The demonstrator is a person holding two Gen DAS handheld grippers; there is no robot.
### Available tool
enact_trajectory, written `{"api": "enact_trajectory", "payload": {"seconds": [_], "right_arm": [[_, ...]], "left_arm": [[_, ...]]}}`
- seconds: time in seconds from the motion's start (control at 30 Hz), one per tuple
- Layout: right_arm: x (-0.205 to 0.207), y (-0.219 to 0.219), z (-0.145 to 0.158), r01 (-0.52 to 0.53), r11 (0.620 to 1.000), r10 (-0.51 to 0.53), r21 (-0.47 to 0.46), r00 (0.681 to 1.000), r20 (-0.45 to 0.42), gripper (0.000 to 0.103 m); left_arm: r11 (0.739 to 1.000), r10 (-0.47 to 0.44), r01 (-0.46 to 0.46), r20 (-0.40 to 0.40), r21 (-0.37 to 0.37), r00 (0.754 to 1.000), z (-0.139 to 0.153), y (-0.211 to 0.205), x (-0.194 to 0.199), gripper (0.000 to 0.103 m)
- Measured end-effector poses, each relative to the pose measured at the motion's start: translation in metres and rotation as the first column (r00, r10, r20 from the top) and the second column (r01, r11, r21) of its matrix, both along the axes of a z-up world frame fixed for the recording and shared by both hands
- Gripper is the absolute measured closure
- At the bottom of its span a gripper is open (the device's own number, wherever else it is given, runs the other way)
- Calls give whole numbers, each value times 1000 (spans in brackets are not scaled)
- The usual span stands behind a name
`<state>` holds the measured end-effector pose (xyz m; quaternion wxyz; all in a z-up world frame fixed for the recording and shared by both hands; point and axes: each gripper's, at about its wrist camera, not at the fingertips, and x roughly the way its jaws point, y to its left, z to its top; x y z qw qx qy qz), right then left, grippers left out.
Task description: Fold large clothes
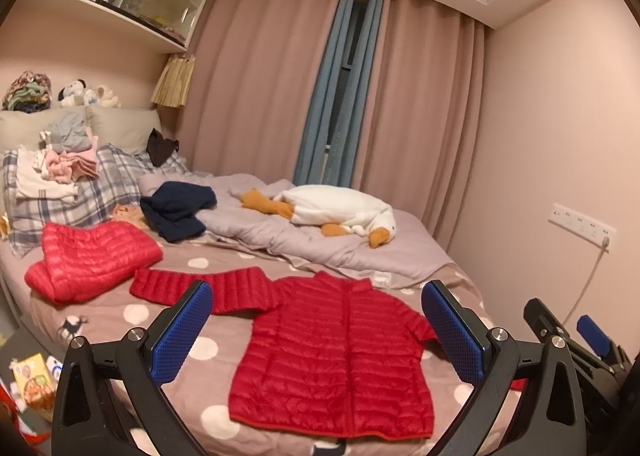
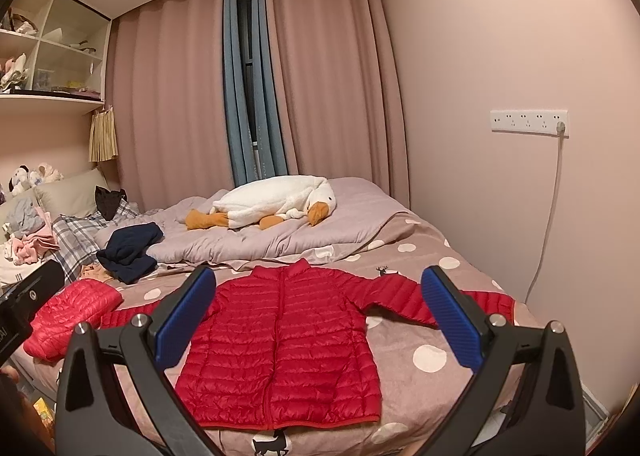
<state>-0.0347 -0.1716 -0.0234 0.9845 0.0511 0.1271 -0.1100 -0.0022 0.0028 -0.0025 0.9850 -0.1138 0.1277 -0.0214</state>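
A red quilted puffer jacket [image 1: 336, 352] lies flat and zipped on the polka-dot bed [image 1: 168, 340], sleeves spread out to both sides. It also shows in the right wrist view [image 2: 280, 348]. My left gripper [image 1: 320, 332] is open and empty, held above the jacket's near half. My right gripper [image 2: 316, 320] is open and empty too, above the jacket's chest. The right gripper's blue pad [image 1: 594, 332] shows at the right edge of the left wrist view.
A folded pink-red puffer jacket [image 1: 92, 256] lies to the left. A navy garment [image 1: 176, 208], a grey duvet [image 1: 304, 232] and a goose plush [image 1: 340, 212] lie further back. Clothes piles [image 1: 60, 164] sit on the pillows. A wall with sockets [image 2: 528, 120] borders the right.
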Motion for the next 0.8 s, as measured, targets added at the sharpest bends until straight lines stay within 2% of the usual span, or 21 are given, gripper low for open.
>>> {"api": "enact_trajectory", "payload": {"seconds": [0.8], "right_arm": [[4,8,-1,-44,999,44,-19,999,-3,0]], "left_arm": [[1000,7,-7,-6,18,1000,2,-1,-1,0]]}}
